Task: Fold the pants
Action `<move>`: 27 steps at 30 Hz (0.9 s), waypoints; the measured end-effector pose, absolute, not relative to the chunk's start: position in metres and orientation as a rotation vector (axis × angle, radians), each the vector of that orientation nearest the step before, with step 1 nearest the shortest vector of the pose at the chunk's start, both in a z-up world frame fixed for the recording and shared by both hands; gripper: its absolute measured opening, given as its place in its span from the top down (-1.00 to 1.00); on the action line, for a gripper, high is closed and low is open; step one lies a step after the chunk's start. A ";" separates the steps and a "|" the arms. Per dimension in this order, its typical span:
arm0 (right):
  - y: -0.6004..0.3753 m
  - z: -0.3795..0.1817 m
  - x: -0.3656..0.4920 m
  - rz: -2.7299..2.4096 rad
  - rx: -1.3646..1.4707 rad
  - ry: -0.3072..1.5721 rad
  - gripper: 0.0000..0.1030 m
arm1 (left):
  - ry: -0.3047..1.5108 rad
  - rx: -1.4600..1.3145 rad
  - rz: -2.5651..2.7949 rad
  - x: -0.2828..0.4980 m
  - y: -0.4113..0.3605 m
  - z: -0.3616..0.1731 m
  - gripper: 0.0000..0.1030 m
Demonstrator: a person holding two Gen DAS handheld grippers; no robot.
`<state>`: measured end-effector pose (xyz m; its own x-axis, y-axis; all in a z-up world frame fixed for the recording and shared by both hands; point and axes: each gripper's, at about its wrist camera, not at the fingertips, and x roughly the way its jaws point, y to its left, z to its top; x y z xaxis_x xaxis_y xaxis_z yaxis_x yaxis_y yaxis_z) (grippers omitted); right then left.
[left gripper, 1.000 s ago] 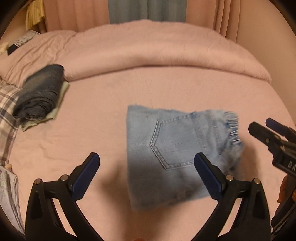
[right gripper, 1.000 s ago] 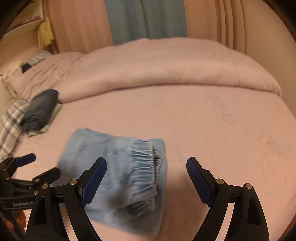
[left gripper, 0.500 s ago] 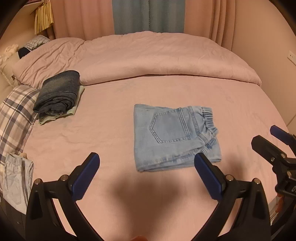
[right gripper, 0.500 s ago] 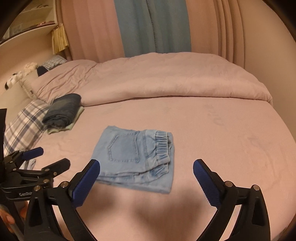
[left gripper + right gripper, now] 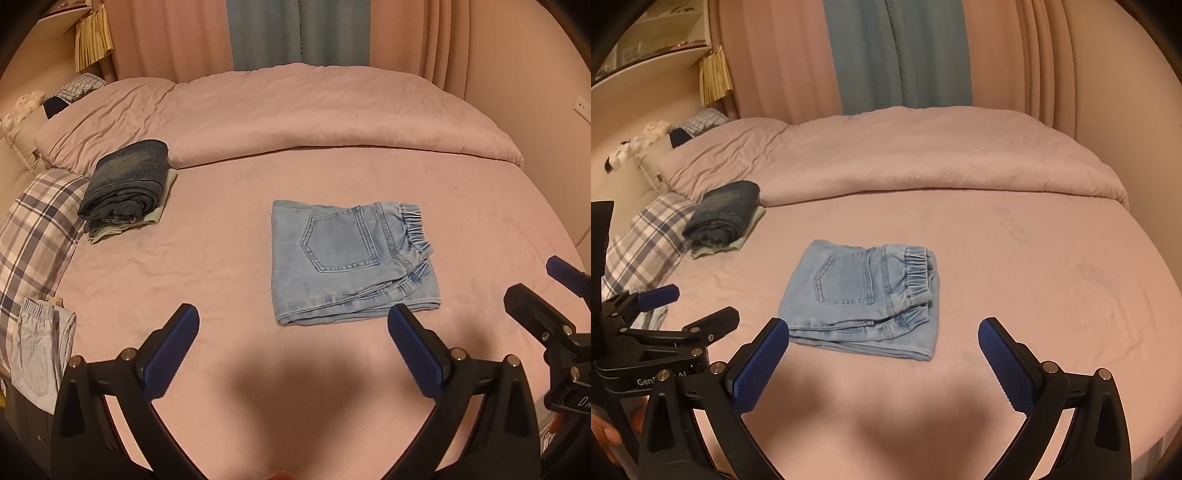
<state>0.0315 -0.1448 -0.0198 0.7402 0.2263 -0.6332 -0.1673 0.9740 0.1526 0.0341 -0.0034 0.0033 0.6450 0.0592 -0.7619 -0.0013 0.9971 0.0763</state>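
Light blue denim pants lie folded into a compact rectangle on the pink bed, back pocket up, elastic waistband to the right; they also show in the right wrist view. My left gripper is open and empty, raised above the bed in front of the pants. My right gripper is open and empty, also held back from the pants. Each gripper shows at the edge of the other's view: the right gripper and the left gripper.
A stack of folded dark jeans over a pale green garment sits at the left. A plaid pillow and another light garment lie at the left edge. A rolled pink duvet lies across the back.
Both grippers have pulled back and up from the folded pants, which now look smaller and lie still on the bed. Both stay open.
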 end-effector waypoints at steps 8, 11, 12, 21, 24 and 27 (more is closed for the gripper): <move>-0.145 -0.020 0.029 0.213 0.091 0.701 -0.98 | 0.876 0.069 0.040 0.035 -0.001 0.002 -0.99; -0.145 -0.020 0.028 0.211 0.090 0.697 -0.98 | 0.875 0.070 0.040 0.035 -0.001 0.002 -0.99; -0.145 -0.020 0.027 0.210 0.091 0.697 -0.98 | 0.876 0.071 0.038 0.036 -0.001 0.002 -0.99; -0.147 -0.019 0.027 0.204 0.089 0.693 -0.98 | 0.880 0.078 0.033 0.038 -0.003 0.001 -0.99; -0.147 -0.019 0.027 0.204 0.092 0.694 -0.98 | 0.882 0.076 0.030 0.039 -0.003 0.001 -0.99; -0.147 -0.019 0.027 0.204 0.092 0.693 -0.98 | 0.879 0.078 0.031 0.039 -0.003 0.001 -0.99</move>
<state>0.0267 -0.1472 -0.0185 0.7501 0.2170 -0.6247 -0.1560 0.9760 0.1517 0.0390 -0.0035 0.0008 0.6379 0.0596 -0.7678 0.0049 0.9967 0.0814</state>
